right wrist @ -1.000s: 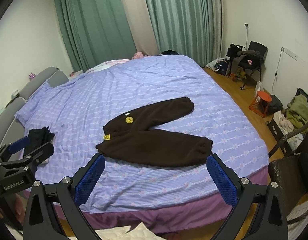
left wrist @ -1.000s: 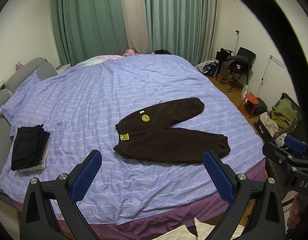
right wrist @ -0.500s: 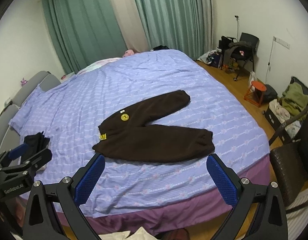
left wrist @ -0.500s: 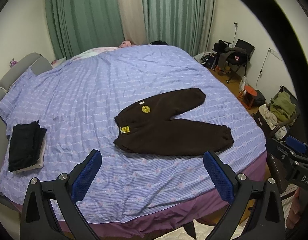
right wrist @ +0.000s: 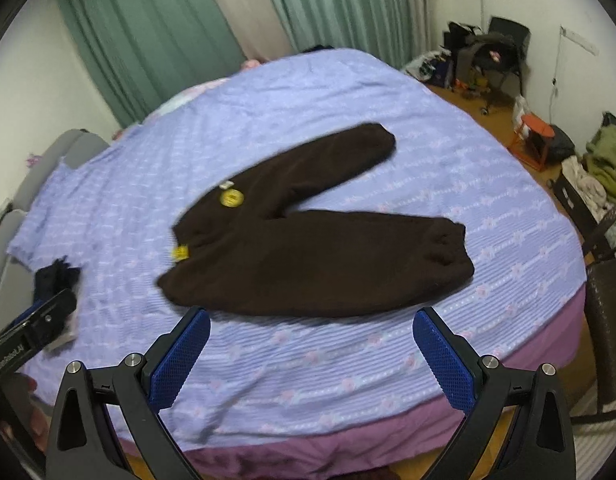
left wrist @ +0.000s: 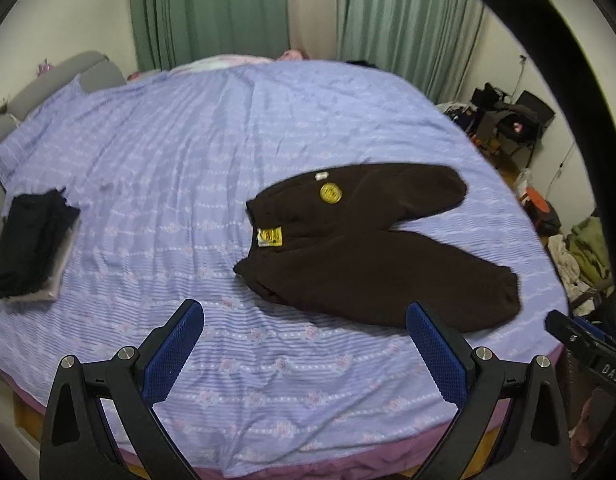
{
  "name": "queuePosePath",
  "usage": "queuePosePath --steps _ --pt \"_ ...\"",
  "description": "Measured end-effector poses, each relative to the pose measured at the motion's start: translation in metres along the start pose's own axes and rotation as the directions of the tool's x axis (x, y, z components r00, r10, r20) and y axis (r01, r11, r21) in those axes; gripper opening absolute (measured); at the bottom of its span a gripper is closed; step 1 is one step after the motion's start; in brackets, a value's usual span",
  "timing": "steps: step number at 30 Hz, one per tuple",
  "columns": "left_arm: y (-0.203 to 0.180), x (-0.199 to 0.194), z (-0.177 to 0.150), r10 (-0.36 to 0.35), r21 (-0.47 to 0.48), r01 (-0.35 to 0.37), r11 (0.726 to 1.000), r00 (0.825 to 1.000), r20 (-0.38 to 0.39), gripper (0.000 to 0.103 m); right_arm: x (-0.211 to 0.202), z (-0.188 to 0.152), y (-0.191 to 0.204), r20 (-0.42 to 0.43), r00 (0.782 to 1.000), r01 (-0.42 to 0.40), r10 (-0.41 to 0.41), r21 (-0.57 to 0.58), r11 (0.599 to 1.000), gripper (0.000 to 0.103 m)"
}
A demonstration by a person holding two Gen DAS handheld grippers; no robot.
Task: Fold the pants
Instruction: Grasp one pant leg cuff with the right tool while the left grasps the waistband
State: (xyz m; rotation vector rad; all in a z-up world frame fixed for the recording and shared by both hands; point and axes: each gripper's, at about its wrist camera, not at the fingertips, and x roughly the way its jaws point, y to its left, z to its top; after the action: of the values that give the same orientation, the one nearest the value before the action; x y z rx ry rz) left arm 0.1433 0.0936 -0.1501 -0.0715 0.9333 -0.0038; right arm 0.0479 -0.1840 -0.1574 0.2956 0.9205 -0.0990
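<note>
Both claws hung wide open and empty, left claw [left wrist: 304, 346] and right claw [right wrist: 311, 350], short of the brown pants [right wrist: 308, 236] spread legs-apart near the bed's [left wrist: 180, 152] near edge. Thick fleece could bunch if pinched unevenly. Motion blur smeared the yellow labels [left wrist: 331, 193] beyond reading.

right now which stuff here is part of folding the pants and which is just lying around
For the job:
- brown pants, spread flat, legs splayed
- bed they lie on
- left gripper, open
- right gripper, open

Just lying about:
- dark folded stack at the bed's left edge
- orange stool
- cluttered chair
</note>
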Motion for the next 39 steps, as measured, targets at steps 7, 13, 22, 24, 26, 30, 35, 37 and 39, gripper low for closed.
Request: queuePosePath --steps 7,13,22,24,26,30,35,37,39 --pt "0.008 0.106 -0.012 0.004 -0.052 -0.009 0.999 0.994 -0.108 0.103 0.097 -0.019 -0.039 -0.084 0.993 0.095 -0.086 0.108 0.990 0.103" --pt "0.008 0.178 -0.023 -0.039 -0.137 0.012 0.990 0.980 -0.194 0.100 0.156 -0.029 -0.065 -0.127 0.984 0.149 -0.126 0.195 0.969 0.101" --pt "-0.008 0.238 -0.030 -0.093 -0.211 0.036 0.977 0.958 -0.269 0.086 0.194 -0.028 -0.108 -0.143 0.969 0.234 -0.203 0.246 0.941 0.097" --pt "-0.013 0.242 -0.029 -0.085 -0.212 0.027 0.977 0.959 -0.269 0.072 0.201 -0.025 -0.116 -0.150 0.968 0.236 -0.203 0.247 0.940 0.084" --pt "-0.017 0.242 -0.026 -0.061 -0.221 0.002 0.975 0.963 -0.261 0.056 0.205 -0.019 -0.122 -0.166 0.967 0.229 -0.192 0.248 0.941 0.058" --pt "-0.023 0.223 -0.019 -0.042 -0.227 -0.012 0.974 0.973 -0.229 0.034 0.182 -0.002 -0.116 -0.135 0.971 0.222 -0.199 0.180 0.958 0.027" --pt "-0.027 0.184 -0.005 -0.041 -0.250 -0.006 0.968 0.983 -0.180 0.028 0.127 0.030 -0.099 -0.027 0.986 0.166 -0.164 0.108 0.980 0.019" --pt "-0.024 0.172 -0.003 -0.041 -0.249 -0.002 0.969 0.985 -0.168 0.027 0.107 0.039 -0.094 0.004 0.989 0.149 -0.150 0.098 0.984 0.018" --pt "-0.023 0.161 -0.007 -0.041 -0.243 -0.001 0.970 0.985 -0.168 0.027 0.088 0.042 -0.088 0.014 0.990 0.137 -0.139 0.090 0.987 0.017"
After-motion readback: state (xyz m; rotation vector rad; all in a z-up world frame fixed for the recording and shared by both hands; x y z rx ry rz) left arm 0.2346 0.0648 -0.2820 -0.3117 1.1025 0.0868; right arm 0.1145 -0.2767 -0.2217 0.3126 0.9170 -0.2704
